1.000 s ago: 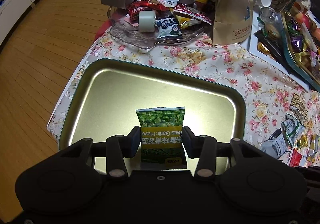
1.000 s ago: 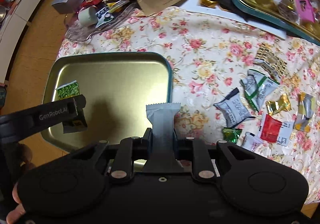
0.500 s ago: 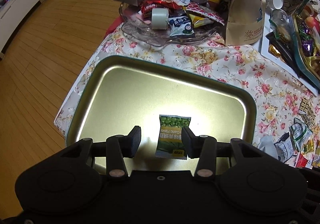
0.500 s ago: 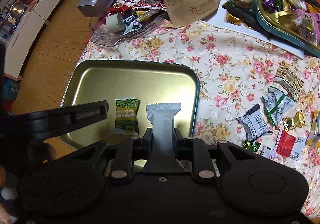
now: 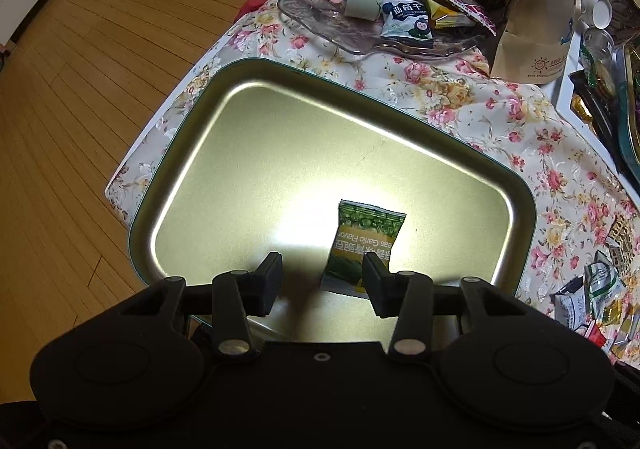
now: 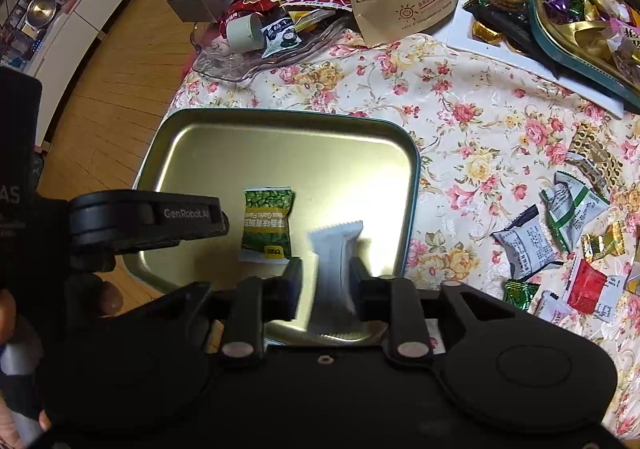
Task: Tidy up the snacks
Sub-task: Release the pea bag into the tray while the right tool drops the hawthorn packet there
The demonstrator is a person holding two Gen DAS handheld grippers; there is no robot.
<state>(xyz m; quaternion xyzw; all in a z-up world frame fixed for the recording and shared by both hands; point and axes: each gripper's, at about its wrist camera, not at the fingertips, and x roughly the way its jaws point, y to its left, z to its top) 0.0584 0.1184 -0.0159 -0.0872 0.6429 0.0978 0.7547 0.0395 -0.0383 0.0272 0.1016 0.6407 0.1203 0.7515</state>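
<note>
White wrapper [image 6: 334,273] shows only in the right wrist view, blurred, tilted between the right tongs [image 6: 325,281], whose jaws have just been opening and now stand off it on the left side. Left tongs [image 5: 323,281] hang spread wide and empty above the green pea packet [image 5: 362,245], which lies flat in the gold tray [image 5: 248,121]. Beyond the tray's right rim, loose snacks [image 6: 560,225] dot the flowered desk [image 6: 472,117]; farther back sit a glass dish [image 5: 320,21] and wooden floor [image 5: 100,49].
</note>
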